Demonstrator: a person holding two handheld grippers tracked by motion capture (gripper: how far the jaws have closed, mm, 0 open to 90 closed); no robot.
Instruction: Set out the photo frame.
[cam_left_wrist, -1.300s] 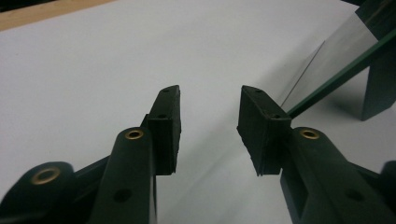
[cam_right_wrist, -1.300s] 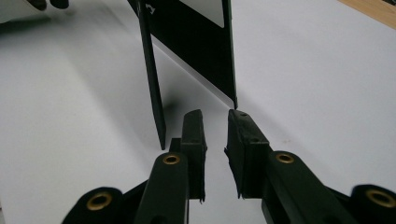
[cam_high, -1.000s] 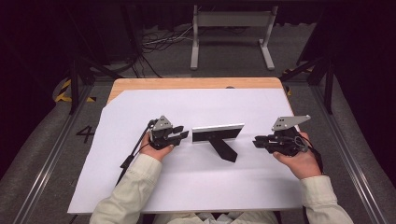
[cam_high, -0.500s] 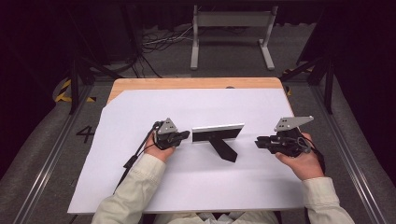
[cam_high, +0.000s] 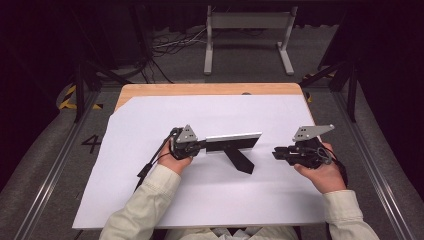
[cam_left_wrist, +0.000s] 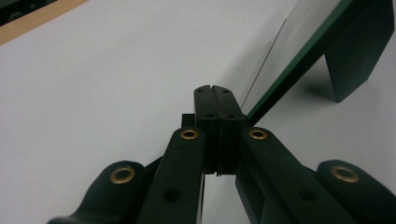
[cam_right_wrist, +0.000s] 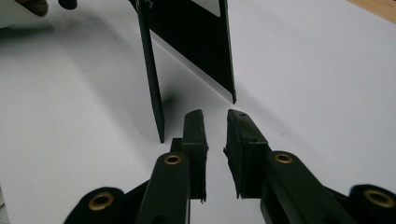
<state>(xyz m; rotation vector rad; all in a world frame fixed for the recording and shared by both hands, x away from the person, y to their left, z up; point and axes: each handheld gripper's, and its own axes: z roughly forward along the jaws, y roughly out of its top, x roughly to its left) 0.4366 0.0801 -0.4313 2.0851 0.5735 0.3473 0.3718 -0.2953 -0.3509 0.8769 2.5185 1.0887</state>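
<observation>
Frame (cam_high: 234, 141) stands on its easel leg near bench (cam_high: 150, 130) centre, long axis running 9 to 3 o'clock. Left tongs (cam_high: 201, 146) sit at its 9 o'clock end, jaws just closed flat together in the left gripper view; whether the frame's edge is pinched I cannot tell. Right tongs (cam_high: 275, 153) lie apart at 3 o'clock, slightly spread, empty. Left hand nearer. No readable writing on the frame; floor mark "4" (cam_high: 91, 144).

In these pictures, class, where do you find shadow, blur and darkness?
Left gripper view: the frame's stand casts a soft shadow on the white sheet, and the near arms blur. High view: the floor around the table lies dark.
</observation>
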